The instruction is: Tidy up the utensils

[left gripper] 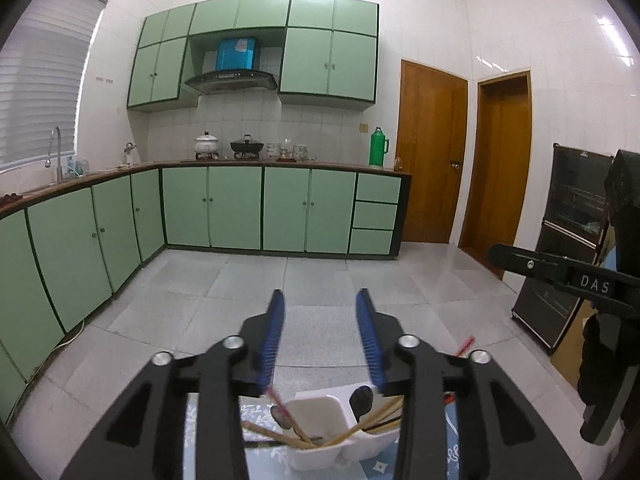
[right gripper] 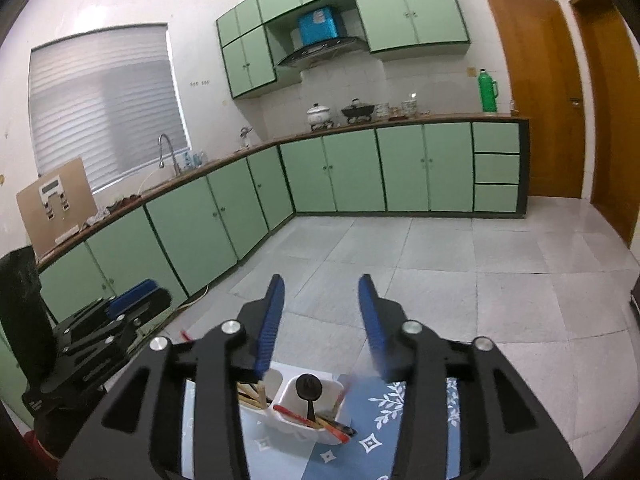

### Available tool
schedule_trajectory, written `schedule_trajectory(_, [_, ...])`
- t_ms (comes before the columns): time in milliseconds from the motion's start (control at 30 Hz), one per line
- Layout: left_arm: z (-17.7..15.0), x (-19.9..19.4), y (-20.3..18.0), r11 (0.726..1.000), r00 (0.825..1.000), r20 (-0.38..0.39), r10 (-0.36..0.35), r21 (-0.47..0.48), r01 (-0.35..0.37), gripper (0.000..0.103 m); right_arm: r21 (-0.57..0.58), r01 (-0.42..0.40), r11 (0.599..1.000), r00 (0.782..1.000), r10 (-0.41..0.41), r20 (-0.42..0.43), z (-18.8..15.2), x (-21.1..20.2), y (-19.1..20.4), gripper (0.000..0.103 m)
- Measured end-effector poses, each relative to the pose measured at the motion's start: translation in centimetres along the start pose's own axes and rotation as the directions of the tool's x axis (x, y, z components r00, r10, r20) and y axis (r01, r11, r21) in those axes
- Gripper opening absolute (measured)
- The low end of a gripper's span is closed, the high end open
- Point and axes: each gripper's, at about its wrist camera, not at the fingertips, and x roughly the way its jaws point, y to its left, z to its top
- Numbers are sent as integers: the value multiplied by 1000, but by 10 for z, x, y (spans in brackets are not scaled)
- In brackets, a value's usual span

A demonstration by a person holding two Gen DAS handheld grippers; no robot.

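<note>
Left gripper (left gripper: pixel 320 336), right gripper (right gripper: pixel 322 320): jaws parted, empty. White utensil holder (left gripper: pixel 316 412) near, below both, on blue cloth; chopsticks (left gripper: pixel 280 436), spoons jumbled. Advice: descend slowly, pinch one utensil singly.

a white plastic divided utensil holder (right gripper: pixel 298 426) carries tan wooden chopsticks (left gripper: pixel 352 432), red-tipped chopsticks (right gripper: pixel 308 420) and a black round-bowled spoon (right gripper: pixel 308 390). it sits on a pale blue tablecloth (right gripper: pixel 420 412) patterned with white leaves and stars.

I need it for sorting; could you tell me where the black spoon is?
In the right wrist view, the black spoon stands in the white holder, right compartment, beside the chopsticks.
</note>
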Motion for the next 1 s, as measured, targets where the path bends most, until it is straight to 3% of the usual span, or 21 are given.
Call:
schedule_trajectory(200, [-12,-47,-6,1000,1000,13,5,-16,-5,64,-2,27,1000,998,-27,62,-12,-48,-1,67])
schedule_trajectory(267, [-19,-60,-8,1000,1000,1,14,-24,-14,69,7,40,999,997,-40,69,-21,-63,-2,81])
schedule_trajectory(367, [-32,-75,-8,999,1000,-24,14,-36,-15,72,12,54,998,996,-55,75,-41,-83,-1,90])
schedule_trajectory(600, [-75,-116,-18,998,997,-67,48,-30,-50,87,27,69,997,997,-70,32,-95,-118,9,98])
schedule_trajectory(800, [-107,-141,-25,997,991,-124,51,-47,-58,95,51,52,997,998,-50,-36,-141,-138,24,98])
schedule_trajectory(1000, [-132,-160,-31,996,983,-170,74,-35,-81,97,-8,54,999,995,-54,-86,-167,-148,50,98])
